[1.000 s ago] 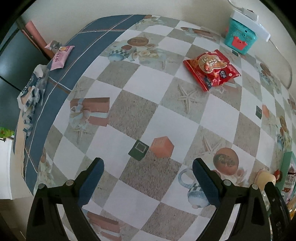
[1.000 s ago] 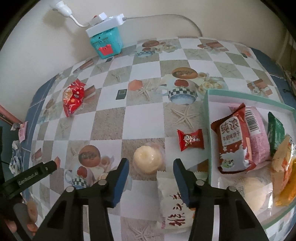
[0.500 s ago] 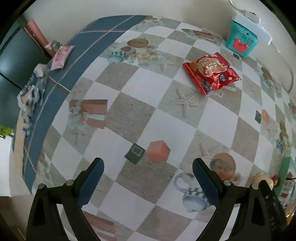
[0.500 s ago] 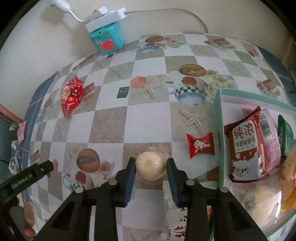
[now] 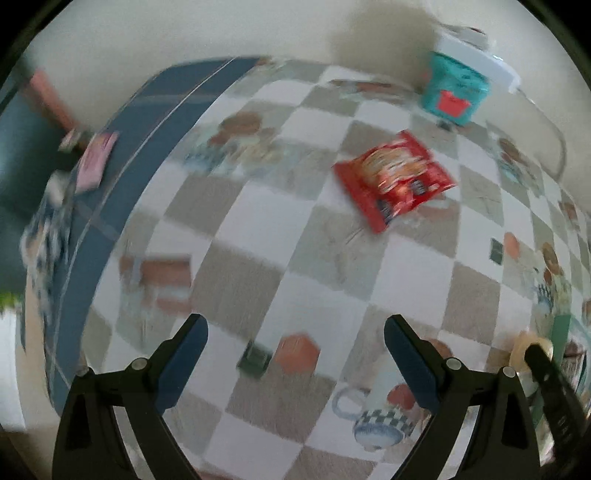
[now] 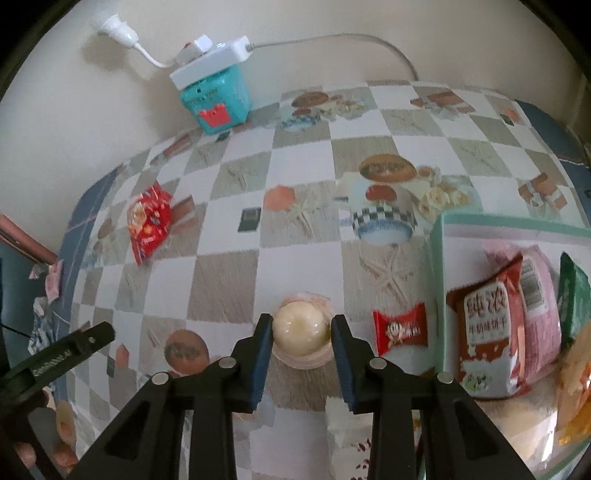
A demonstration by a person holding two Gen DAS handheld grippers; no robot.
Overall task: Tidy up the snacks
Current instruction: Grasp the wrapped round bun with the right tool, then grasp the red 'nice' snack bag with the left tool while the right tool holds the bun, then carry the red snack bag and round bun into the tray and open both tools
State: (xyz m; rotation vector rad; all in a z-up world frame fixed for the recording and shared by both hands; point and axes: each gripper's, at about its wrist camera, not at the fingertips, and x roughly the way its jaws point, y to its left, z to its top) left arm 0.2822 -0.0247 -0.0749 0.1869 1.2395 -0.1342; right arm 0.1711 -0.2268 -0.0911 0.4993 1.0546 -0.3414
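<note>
Cream wall [image 6: 332,22] behind checkered tablecloth [image 6: 229,273]; white power strip [image 6: 210,62] plugged into wall.

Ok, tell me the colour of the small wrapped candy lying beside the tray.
Red wrapper with a white label, candy; clearest in the right wrist view.

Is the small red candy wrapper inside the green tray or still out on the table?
Out: the red candy wrapper lies on the tablecloth, just left of the tray.

Both wrist cams steeply down – shared red snack bag [image 5: 395,181] [image 6: 148,221].
</note>
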